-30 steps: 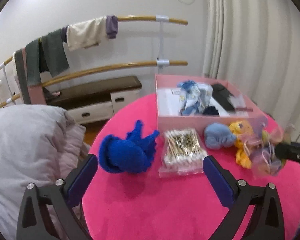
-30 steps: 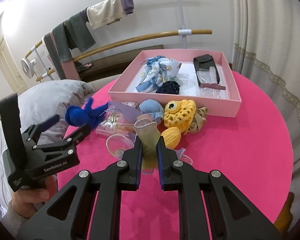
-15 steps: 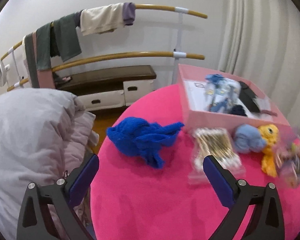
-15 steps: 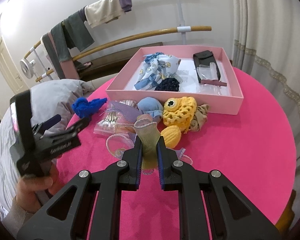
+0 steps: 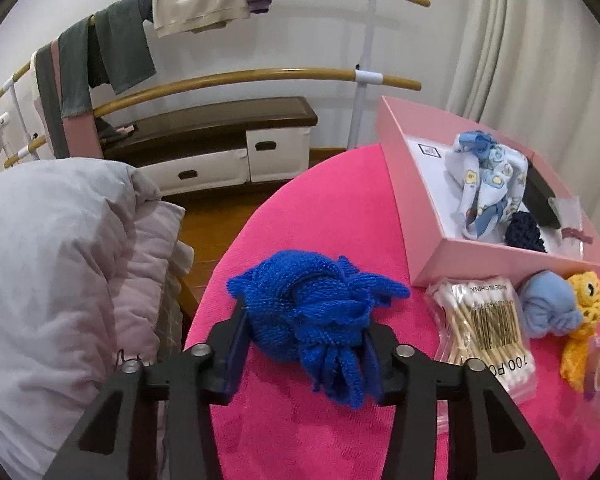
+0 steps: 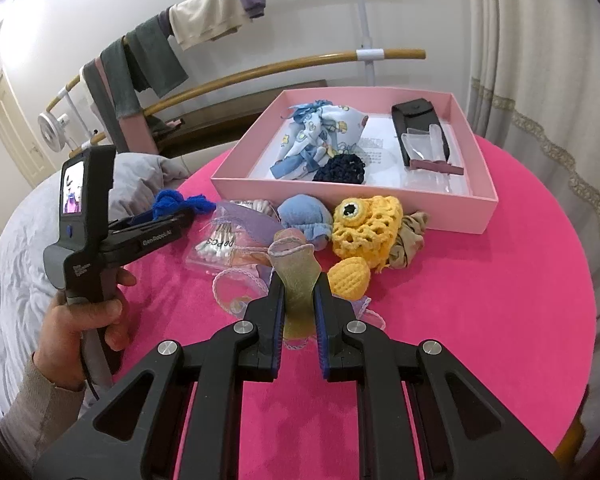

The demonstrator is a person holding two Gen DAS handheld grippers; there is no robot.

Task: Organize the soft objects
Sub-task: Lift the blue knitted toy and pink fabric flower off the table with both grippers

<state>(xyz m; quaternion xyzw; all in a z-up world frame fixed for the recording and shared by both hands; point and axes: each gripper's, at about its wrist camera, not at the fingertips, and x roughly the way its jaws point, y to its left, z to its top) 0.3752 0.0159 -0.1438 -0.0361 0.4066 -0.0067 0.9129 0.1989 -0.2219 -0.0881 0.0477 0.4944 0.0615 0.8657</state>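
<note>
My left gripper (image 5: 304,344) is shut on a blue knitted item (image 5: 312,312) at the left of the pink round table (image 5: 300,440); it also shows in the right wrist view (image 6: 180,204). My right gripper (image 6: 298,300) is shut on a sheer olive-and-purple pouch (image 6: 296,276) near the table's middle. A pink box (image 6: 476,208) at the back holds a patterned blue cloth bag (image 6: 320,136), a dark knitted piece (image 6: 340,168) and a black case (image 6: 418,128). In front of it lie a light blue soft ball (image 6: 304,216), a yellow crochet fish (image 6: 364,228) and a beige scrunchie (image 6: 410,240).
A bag of cotton swabs (image 5: 484,328) lies right of the blue item. A grey duvet (image 5: 60,264) lies off the table's left edge. A clothes rail (image 5: 228,80) with hung garments and a low bench (image 5: 220,140) stand behind. A curtain (image 6: 548,60) hangs at right.
My left gripper has moved in on the blue knitted item and closed on it. The right gripper has stayed still, holding the pouch.
</note>
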